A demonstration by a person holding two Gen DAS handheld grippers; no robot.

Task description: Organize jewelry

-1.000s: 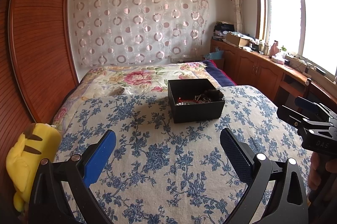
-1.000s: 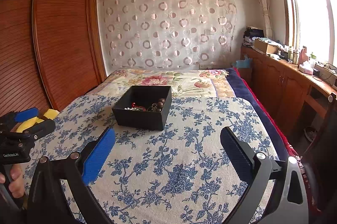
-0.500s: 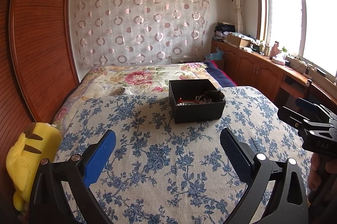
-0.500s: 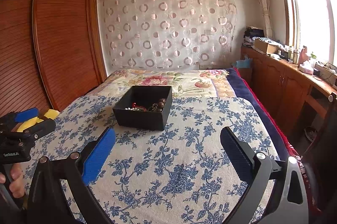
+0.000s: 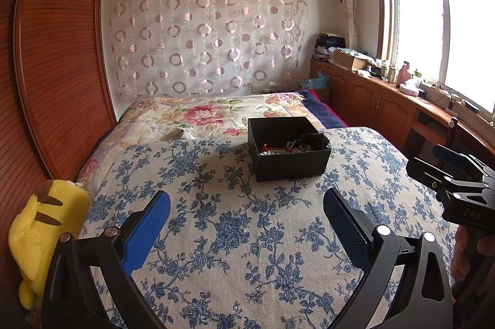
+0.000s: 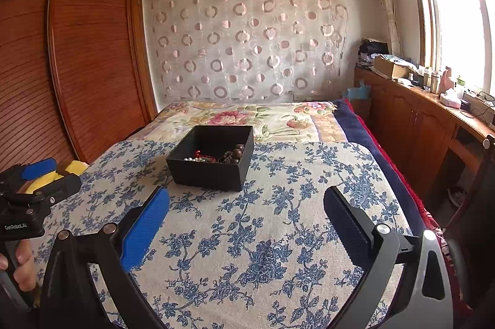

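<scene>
1. Both claws are released and hold nothing: the left claw (image 5: 246,214) and the right claw (image 6: 246,213) hover over the near part of the bed (image 5: 235,236), well apart from the black box (image 5: 289,154).
2. The box sits at mid-bed; the jewelry (image 6: 216,156) lies tangled inside it, apparently beads and a red cord, though the pieces are too small to separate.
3. A good approach comes in from above, singles out one strand, and steadies the box with the other claw.
</scene>
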